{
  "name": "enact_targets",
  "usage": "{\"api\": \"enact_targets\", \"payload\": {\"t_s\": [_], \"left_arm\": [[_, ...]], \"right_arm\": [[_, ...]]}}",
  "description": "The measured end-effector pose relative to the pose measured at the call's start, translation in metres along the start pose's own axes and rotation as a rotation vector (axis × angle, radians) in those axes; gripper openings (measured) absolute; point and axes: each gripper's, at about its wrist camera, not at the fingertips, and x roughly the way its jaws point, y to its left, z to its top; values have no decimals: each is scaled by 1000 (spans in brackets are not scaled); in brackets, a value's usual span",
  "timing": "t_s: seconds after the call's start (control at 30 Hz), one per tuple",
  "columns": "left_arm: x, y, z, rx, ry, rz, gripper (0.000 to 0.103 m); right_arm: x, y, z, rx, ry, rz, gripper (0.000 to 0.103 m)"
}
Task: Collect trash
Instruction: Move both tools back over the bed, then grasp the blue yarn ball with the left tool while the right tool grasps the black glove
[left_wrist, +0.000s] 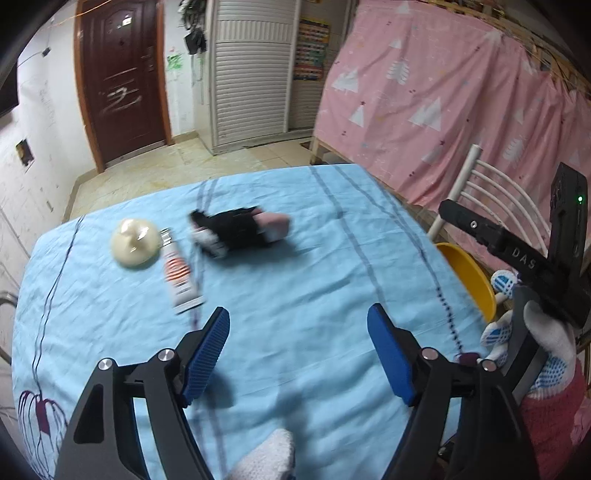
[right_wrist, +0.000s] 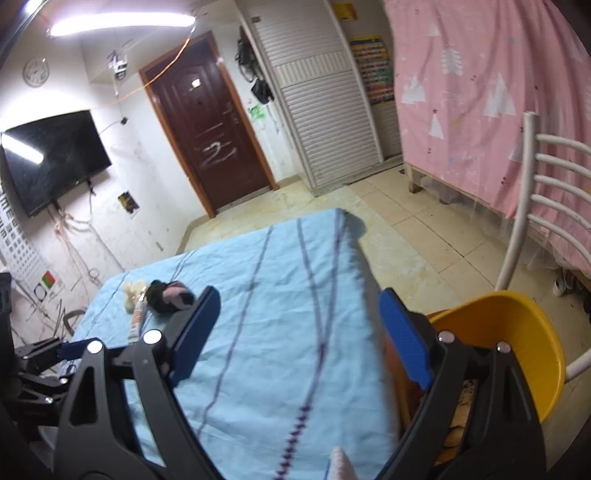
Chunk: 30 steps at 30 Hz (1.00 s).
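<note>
Three pieces of trash lie on the far left of the blue tablecloth (left_wrist: 295, 295): a cream crumpled wrapper (left_wrist: 135, 242), a white and orange tube (left_wrist: 179, 275) and a black and pink bundle (left_wrist: 240, 230). My left gripper (left_wrist: 297, 332) is open and empty, above the cloth, short of them. My right gripper (right_wrist: 299, 325) is open and empty over the table's right edge. The trash also shows far left in the right wrist view: the bundle (right_wrist: 168, 295), the wrapper (right_wrist: 133, 291) and the tube (right_wrist: 136, 323). A yellow bin (right_wrist: 517, 339) stands to the right, below the table edge.
A white slatted chair (right_wrist: 546, 192) stands by the yellow bin (left_wrist: 469, 277). A pink curtain (left_wrist: 443, 92) hangs at the right. A brown door (right_wrist: 210, 122), a white shuttered cabinet (right_wrist: 325, 99) and a wall TV (right_wrist: 51, 158) are beyond the table. The right gripper body (left_wrist: 517, 251) shows at right.
</note>
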Motion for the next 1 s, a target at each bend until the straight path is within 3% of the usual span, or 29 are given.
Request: {"api": "enact_targets", "payload": {"t_s": [0.4,0.87,1.0], "left_arm": [[2,64,-17,-84,24,39,71],[23,77,-29,-59,68,-17,71],[26,75,-31,-33,65,-7,63]], "right_arm": [[30,55,3,-93,66,39,90],[59,107,1,-191,132,52,92],[69,121,0,-221,154,53,92]]}}
